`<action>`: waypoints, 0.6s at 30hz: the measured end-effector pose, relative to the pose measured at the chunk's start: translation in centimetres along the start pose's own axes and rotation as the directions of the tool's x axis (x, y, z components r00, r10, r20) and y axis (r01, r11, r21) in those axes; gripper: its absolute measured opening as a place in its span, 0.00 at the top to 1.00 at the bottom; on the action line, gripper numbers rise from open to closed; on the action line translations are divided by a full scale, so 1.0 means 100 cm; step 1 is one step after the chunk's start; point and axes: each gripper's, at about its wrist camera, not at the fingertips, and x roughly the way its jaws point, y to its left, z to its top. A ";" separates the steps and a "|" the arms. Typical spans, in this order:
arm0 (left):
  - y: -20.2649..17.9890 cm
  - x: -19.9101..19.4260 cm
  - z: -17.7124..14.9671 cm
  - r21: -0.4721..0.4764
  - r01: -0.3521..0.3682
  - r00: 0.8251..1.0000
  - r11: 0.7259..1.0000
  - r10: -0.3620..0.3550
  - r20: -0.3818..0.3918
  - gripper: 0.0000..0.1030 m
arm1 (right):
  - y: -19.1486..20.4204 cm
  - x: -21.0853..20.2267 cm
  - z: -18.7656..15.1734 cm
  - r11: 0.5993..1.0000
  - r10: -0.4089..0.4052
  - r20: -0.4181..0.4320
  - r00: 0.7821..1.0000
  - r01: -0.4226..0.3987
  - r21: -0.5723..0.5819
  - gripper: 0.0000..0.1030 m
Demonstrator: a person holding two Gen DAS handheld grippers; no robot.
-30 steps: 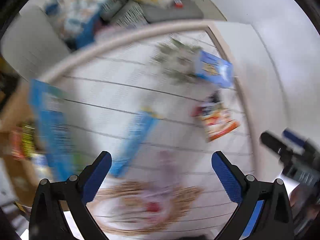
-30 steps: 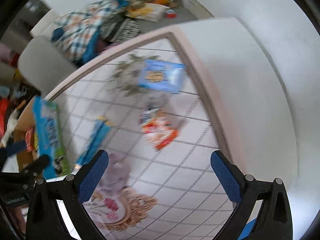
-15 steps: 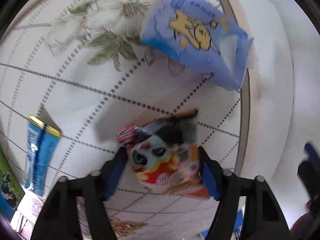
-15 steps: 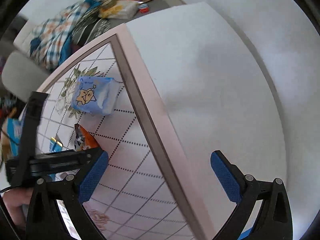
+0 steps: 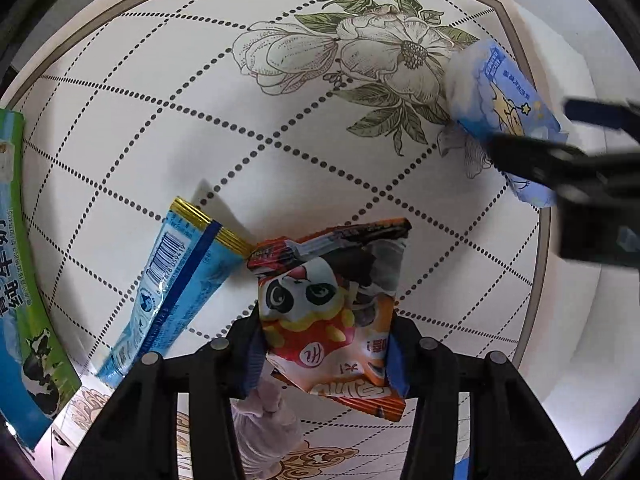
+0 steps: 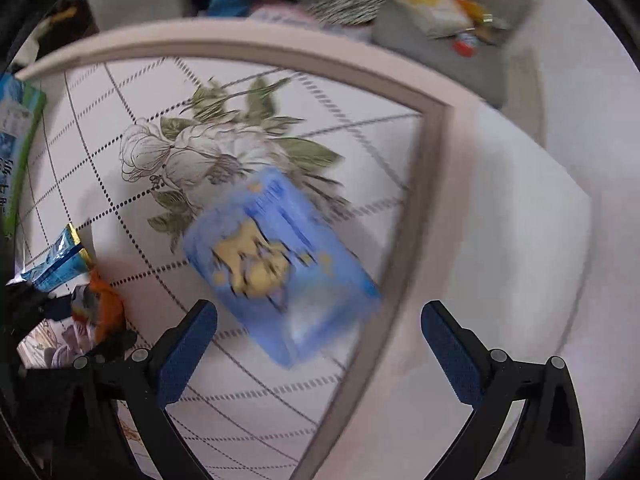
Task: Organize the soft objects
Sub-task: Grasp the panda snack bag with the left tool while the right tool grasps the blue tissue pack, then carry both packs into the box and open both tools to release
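My left gripper point(image 5: 324, 344) is shut on an orange snack bag with a panda face point(image 5: 332, 312) and holds it over the patterned tabletop point(image 5: 200, 128). A blue tissue pack with a yellow cartoon point(image 6: 276, 268) lies near the table's right edge, just ahead of my right gripper point(image 6: 320, 340), which is open and empty. The tissue pack also shows in the left wrist view point(image 5: 500, 112), partly behind the right gripper. The snack bag shows at the left of the right wrist view point(image 6: 100, 308).
A long blue wrapper with a gold end point(image 5: 176, 292) lies left of the snack bag. A green and blue milk carton point(image 5: 20, 260) lies at the far left. The table's pink rim point(image 6: 416, 220) borders a white surface point(image 6: 520, 240) on the right.
My left gripper has closed on the panda snack bag and raised it. My right gripper has swung left from the white surface toward the blue tissue pack.
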 end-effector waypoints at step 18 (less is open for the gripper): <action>0.033 -0.040 -0.008 0.018 0.007 0.999 1.000 -0.008 0.048 0.57 | -0.019 0.018 0.005 0.980 0.090 -0.136 0.987 -0.063 0.187 0.53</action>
